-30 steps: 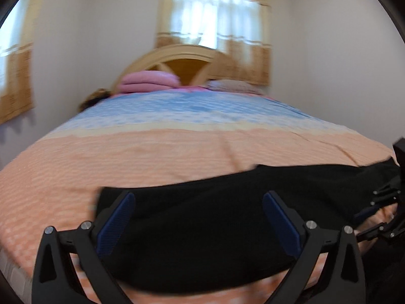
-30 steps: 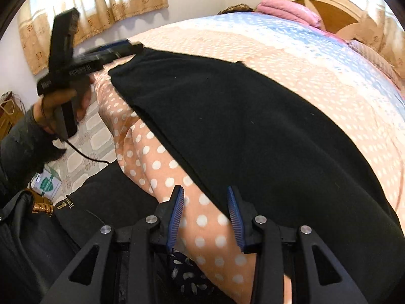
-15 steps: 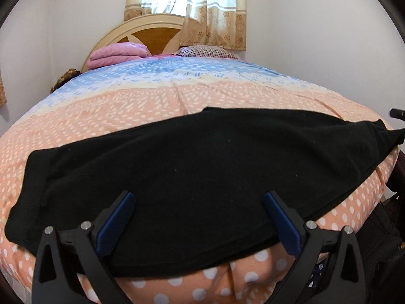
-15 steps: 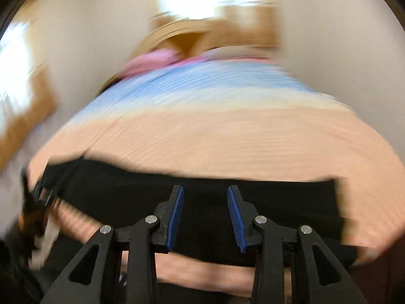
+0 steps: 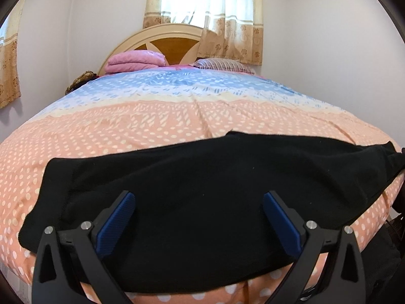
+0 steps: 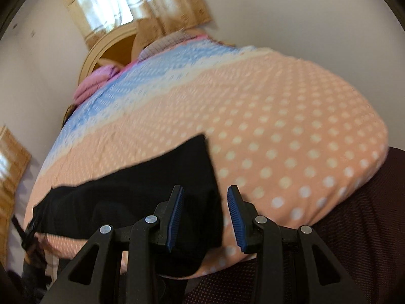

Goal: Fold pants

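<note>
Change since a second ago: the right gripper [image 6: 204, 215] has swung from the side of the bed, where it looked along the pants' length, round to their right-hand end, and its view now sits tilted and blurred; the left gripper [image 5: 197, 224] has edged closer to the cloth, so the pants fill more of its view.
Left gripper: jaws wide apart, nothing between the pads; it hovers over the near edge of the pants, probably lined up to take that long edge.
Pants [image 5: 192, 192]: black, laid flat in a long band across the foot of the bed, straight ahead of and below the left gripper, running out past both of its fingers; the near edge drapes slightly over the mattress side.
Right end of pants [image 6: 197, 177]: straight-cut end lies just ahead of the right gripper, mostly under its left finger.
Right gripper: jaws part-way apart, gripping nothing; the cloth edge lies below the gap, not pinched.
Why so placed: spread flat along the bed edge, both ends can be reached for a lengthwise fold, I judge.
Bedspread [image 5: 152, 126]: peach with dots, blue band farther off.
Containers: none in view; a pink folded blanket [image 5: 136, 62] and a pillow [image 5: 222, 64] rest at the headboard, far beyond both grippers.
</note>
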